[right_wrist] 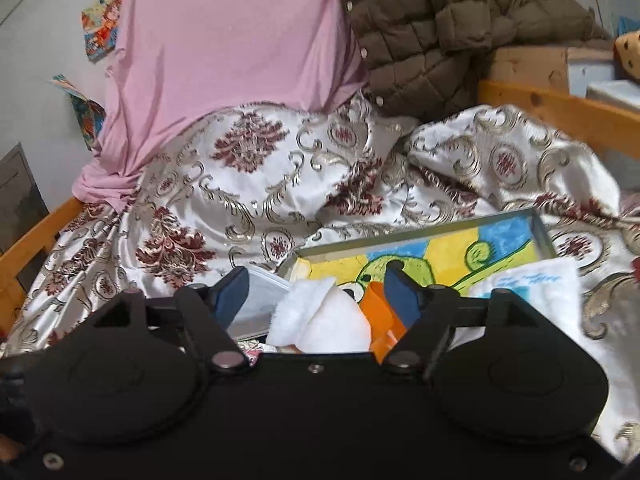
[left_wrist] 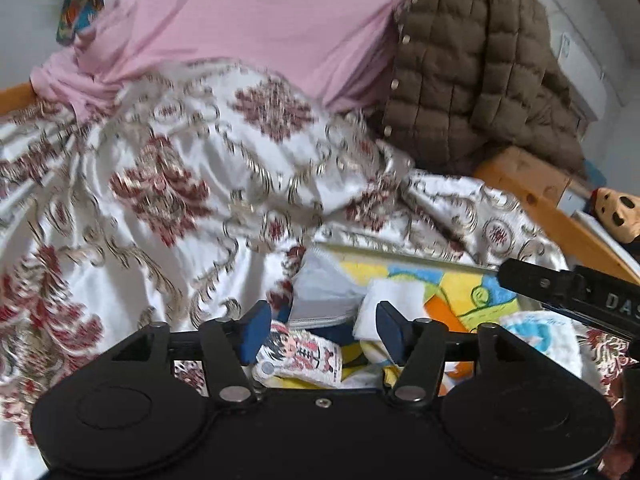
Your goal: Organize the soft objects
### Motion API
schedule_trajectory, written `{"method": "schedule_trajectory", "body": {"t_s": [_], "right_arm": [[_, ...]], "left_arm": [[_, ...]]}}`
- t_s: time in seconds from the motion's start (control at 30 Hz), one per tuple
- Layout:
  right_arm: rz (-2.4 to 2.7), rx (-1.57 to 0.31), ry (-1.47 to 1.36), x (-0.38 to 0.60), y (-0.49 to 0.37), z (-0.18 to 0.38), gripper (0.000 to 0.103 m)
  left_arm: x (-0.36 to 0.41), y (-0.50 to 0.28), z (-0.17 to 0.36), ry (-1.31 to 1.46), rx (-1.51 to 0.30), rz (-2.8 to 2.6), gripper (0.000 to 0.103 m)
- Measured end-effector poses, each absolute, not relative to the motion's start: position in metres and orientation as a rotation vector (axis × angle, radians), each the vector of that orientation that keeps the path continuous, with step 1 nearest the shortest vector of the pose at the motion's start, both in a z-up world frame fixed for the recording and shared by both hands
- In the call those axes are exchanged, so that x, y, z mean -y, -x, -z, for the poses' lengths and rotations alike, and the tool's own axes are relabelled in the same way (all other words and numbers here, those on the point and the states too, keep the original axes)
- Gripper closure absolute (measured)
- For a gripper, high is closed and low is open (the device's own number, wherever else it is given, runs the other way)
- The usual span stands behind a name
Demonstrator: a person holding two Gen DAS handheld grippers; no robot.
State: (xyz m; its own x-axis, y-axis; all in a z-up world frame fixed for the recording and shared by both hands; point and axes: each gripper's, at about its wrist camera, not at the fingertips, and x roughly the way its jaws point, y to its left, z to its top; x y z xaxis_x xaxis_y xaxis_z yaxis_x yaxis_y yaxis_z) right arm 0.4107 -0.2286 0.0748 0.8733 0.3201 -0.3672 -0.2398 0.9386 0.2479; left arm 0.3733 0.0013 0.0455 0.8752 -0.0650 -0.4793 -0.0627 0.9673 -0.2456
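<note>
A satin bedspread [right_wrist: 280, 168], white with dark red medallions and gold scrolls, lies rumpled in soft folds over the bed. On it, at 6 o'clock in both views, sits a shallow grey tray [right_wrist: 542, 228] with thin upright walls. Spread in the tray is a fleecy cartoon towel [right_wrist: 432, 256] in yellow, blue, green and orange, with a fluffy white cloth [right_wrist: 320, 316] bunched on it and a small printed cloth [left_wrist: 304, 354] with cartoon figures at its near edge. A white towel [right_wrist: 532, 288] with blue print drapes over the tray's corner at 3 o'clock.

The left gripper [left_wrist: 318, 330] hangs above the printed cloth, its blue pads parted and pressing on nothing. The right gripper [right_wrist: 316, 294] stands spread wide over the white cloth, also holding nothing; its black body [left_wrist: 568, 288] reaches in at 3 o'clock in the left view.

At 12 o'clock a smooth pink cloth [right_wrist: 232, 60] drapes over a tall hump. At 1 o'clock a brown quilted jacket [right_wrist: 440, 32] with snap buttons slumps puffily. A knotty pine bed rail [right_wrist: 560, 110] runs at 2 o'clock, another [right_wrist: 32, 240] at 9. The wall [right_wrist: 48, 20] is pale grey, with a bright patterned cloth [right_wrist: 100, 24] against it at 10 o'clock. A tan spotted plush [left_wrist: 616, 208] lies beyond the rail at 3 o'clock.
</note>
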Motion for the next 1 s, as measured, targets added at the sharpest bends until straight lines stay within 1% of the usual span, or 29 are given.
{"method": "schedule_trajectory", "body": {"t_s": [0.2,0.23,0.3,0.33,0.37,0.43,0.57,0.63,0.83,1.0], "right_arm": [[-0.304,-0.355,-0.204,0.247,-0.367,-0.107,0.017],[-0.308,-0.343,-0.203,0.249,-0.357,-0.112,0.012],[-0.311,-0.316,-0.196,0.254,-0.338,-0.123,0.008],[-0.317,-0.304,-0.192,0.256,-0.327,-0.128,0.002],[-0.322,-0.290,-0.187,0.258,-0.316,-0.133,0.001],[-0.337,-0.267,-0.171,0.259,-0.296,-0.141,0.001],[-0.357,-0.224,-0.149,0.261,-0.260,-0.153,0.001],[-0.365,-0.214,-0.156,0.262,-0.246,-0.157,0.001],[-0.370,-0.190,-0.166,0.269,-0.203,-0.166,0.001],[-0.351,-0.170,-0.166,0.274,-0.171,-0.164,0.001]], "left_arm": [[-0.002,-0.331,-0.076,0.235,-0.429,0.003,0.032],[-0.002,-0.323,-0.081,0.238,-0.416,0.007,0.031],[-0.002,-0.306,-0.090,0.242,-0.391,0.016,0.028],[-0.002,-0.296,-0.095,0.244,-0.376,0.020,0.025],[-0.002,-0.287,-0.100,0.247,-0.361,0.024,0.023],[-0.001,-0.269,-0.107,0.249,-0.337,0.032,0.019],[-0.003,-0.233,-0.119,0.242,-0.294,0.049,0.016],[-0.004,-0.216,-0.124,0.240,-0.274,0.051,0.013],[-0.008,-0.173,-0.135,0.235,-0.231,0.061,0.009],[-0.006,-0.143,-0.132,0.194,-0.208,0.064,0.007]]}}
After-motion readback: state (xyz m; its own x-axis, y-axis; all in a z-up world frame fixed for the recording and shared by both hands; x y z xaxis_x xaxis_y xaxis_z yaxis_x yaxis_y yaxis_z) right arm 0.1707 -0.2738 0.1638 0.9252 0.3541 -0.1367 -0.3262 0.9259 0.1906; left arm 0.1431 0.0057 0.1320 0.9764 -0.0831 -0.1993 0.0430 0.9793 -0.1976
